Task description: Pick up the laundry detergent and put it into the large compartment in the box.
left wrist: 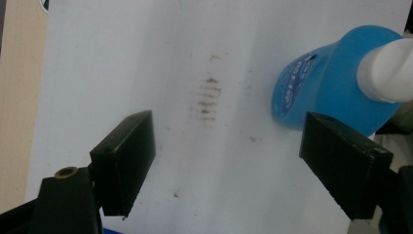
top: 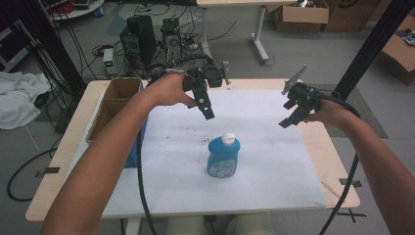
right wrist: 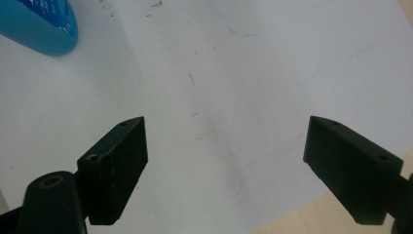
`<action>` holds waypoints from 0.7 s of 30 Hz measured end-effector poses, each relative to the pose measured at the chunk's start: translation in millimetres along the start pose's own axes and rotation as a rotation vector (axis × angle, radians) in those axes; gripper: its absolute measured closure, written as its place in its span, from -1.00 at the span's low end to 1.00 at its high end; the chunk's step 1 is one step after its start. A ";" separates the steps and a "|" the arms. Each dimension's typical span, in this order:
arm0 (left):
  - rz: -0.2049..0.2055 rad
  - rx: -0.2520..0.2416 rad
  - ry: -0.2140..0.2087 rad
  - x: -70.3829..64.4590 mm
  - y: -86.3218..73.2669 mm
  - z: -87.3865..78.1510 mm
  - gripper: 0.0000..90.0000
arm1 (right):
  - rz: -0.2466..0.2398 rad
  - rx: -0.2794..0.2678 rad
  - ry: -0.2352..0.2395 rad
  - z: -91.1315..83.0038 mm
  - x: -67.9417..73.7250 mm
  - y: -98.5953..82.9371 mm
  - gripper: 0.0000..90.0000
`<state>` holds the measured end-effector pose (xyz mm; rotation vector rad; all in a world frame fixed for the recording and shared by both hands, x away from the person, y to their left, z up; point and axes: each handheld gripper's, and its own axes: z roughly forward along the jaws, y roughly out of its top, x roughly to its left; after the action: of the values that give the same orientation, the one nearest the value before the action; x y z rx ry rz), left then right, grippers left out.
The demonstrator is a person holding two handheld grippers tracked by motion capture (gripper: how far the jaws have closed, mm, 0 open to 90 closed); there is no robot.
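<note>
So the blue bottle point(top: 223, 157) with the white cap point(top: 228, 139) is standing upright pretty much in the middle of the white sheet point(top: 264, 186) that covers the worktop point(top: 73, 127). Nothing's touching it, cap looks on, and it doesn't look handled at all.

Left gripper point(top: 208, 111) hangs in the air behind the bottle, pointing down toward it, well above the sheet. In the left gripper view its fingers point(left wrist: 126, 158) are spread wide with nothing between them, and the bottle point(left wrist: 331, 92) sits off toward the right finger rather than centred in the gap. Some brownish smudges point(left wrist: 208, 95) on the sheet sit right between them.

Right gripper point(top: 293, 115) is off to the right, up in the air too, clear of the bottle. Its fingers point(right wrist: 117, 165) are spread apart as well, empty, and just a corner of the bottle point(right wrist: 41, 24) peeks in at the top left of that view.

My read: this is basically the very start. No grasp yet, the approach isn't lined up, everything's left to do. Left one seems the closer bet to grab first.

There's also an open cardboard box point(top: 115, 100) at the left edge of the worktop.
</note>
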<state>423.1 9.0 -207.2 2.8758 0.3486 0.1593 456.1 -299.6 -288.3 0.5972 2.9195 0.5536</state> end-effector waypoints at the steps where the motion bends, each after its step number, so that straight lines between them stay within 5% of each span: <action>1: 0.008 -0.001 -0.002 -2.0 0.1 -5.0 -0.52 | 0.002 -0.002 0.001 -0.1 0.3 -0.3 -0.64; 21: 0.111 -0.074 -0.092 -41.6 12.4 -24.3 -0.57 | -0.008 -0.012 -0.002 -2.2 5.7 -0.4 -0.64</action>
<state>382.4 -7.6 -184.0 2.8184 0.1632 0.0579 450.3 -298.4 -286.6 0.5834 2.9135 0.5682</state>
